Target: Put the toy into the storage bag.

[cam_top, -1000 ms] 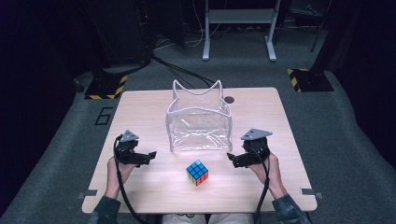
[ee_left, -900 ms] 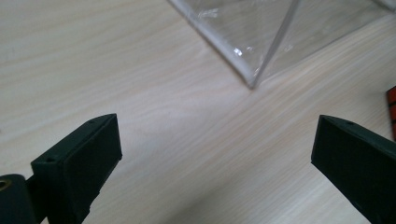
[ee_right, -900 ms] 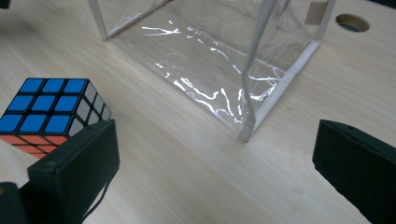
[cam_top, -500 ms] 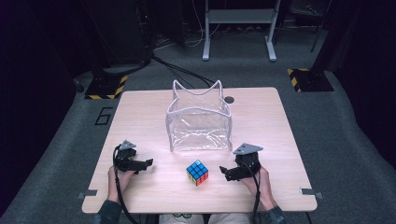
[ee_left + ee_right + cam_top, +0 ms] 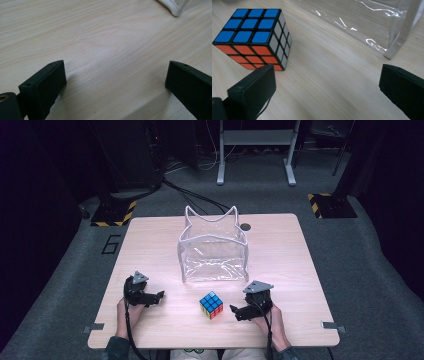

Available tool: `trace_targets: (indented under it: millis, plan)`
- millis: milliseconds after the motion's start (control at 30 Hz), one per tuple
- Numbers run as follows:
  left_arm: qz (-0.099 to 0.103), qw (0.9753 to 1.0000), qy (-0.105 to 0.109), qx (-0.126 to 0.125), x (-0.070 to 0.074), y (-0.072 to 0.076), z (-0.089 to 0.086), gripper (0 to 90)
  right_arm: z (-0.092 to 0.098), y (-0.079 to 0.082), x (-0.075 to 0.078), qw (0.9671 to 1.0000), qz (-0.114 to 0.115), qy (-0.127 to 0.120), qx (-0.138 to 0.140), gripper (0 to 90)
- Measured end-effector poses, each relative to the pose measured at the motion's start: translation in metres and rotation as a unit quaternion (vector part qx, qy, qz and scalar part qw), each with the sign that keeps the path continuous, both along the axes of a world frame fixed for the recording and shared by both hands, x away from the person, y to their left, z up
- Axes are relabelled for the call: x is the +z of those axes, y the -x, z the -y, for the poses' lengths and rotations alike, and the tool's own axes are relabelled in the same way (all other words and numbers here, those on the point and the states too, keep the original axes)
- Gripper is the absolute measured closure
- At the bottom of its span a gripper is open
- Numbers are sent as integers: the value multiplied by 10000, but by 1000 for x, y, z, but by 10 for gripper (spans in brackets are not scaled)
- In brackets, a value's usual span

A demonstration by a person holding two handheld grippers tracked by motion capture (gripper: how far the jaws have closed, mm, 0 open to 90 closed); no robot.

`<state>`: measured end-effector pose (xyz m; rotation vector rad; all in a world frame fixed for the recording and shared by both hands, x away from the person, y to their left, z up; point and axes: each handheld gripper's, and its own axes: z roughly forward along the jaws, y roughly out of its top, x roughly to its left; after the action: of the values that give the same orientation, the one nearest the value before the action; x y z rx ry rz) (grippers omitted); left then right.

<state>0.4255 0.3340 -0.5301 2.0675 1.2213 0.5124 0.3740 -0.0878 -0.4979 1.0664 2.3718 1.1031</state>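
A puzzle cube (image 5: 211,304) with a blue top, orange and white sides lies on the wooden table (image 5: 150,245) near its front edge; it shows close up in the right gripper view (image 5: 254,37). Behind it stands a clear plastic bag (image 5: 213,247) with a white rim, open at the top, also seen as the bag (image 5: 362,22). My right gripper (image 5: 234,311) sits low just right of the cube, open, its left jaw close to the cube's orange face. My left gripper (image 5: 159,297) rests open over bare wood to the cube's left, with the bag's corner (image 5: 175,8) ahead.
A dark round hole (image 5: 244,226) sits in the table behind the bag. Metal brackets (image 5: 331,325) stick out at the front corners. Beyond the table are cables (image 5: 185,195) on grey carpet and a stand's legs (image 5: 255,155).
My right gripper has come down and left, toward the front edge, ending close beside the cube. My left gripper has slid slightly toward the front. The cube and bag have not moved.
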Motion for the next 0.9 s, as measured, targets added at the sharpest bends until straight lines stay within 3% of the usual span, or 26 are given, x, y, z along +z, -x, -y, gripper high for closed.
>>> trace_targets:
  millis: [500,700,900]
  plan:
    - [-13,10000,-17,19,0,1,0,32,-41,7,1,9990,-46,98,438,3]
    - [15,10000,-21,39,0,1,0,32,-60,9,-3,9979,-111,242,597,2]
    - [-32,10000,-27,0,1,1,0,32,-73,8,-7,9975,-120,183,676,2]
